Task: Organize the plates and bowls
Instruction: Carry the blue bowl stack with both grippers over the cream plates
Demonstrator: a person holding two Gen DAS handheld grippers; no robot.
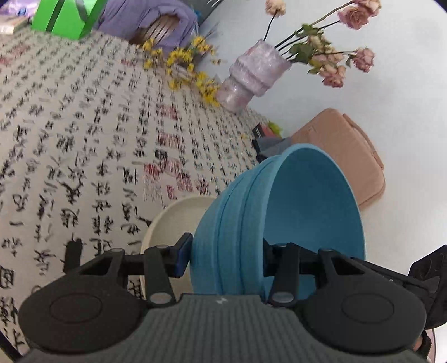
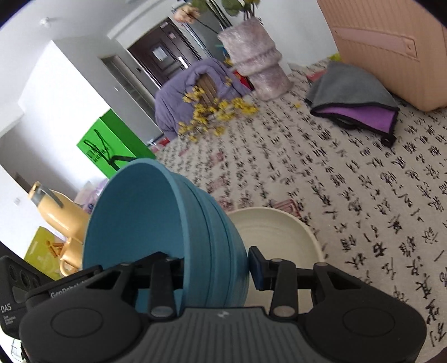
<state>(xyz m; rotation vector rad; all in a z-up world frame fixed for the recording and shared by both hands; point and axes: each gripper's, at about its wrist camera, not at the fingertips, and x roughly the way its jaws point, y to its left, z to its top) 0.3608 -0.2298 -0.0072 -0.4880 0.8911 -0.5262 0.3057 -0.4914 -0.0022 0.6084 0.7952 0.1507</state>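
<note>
A stack of blue bowls is held tilted above a cream bowl on the calligraphy-print tablecloth. My left gripper is shut on the stack's rim, one finger outside, one inside. In the right wrist view my right gripper is shut on the opposite rim of the same blue bowls, with the cream bowl just behind and below. No plates show.
A lilac vase with dried roses, yellow flowers, a pink box, a green box, a folded grey-purple cloth and a yellow kettle stand around the table's edges.
</note>
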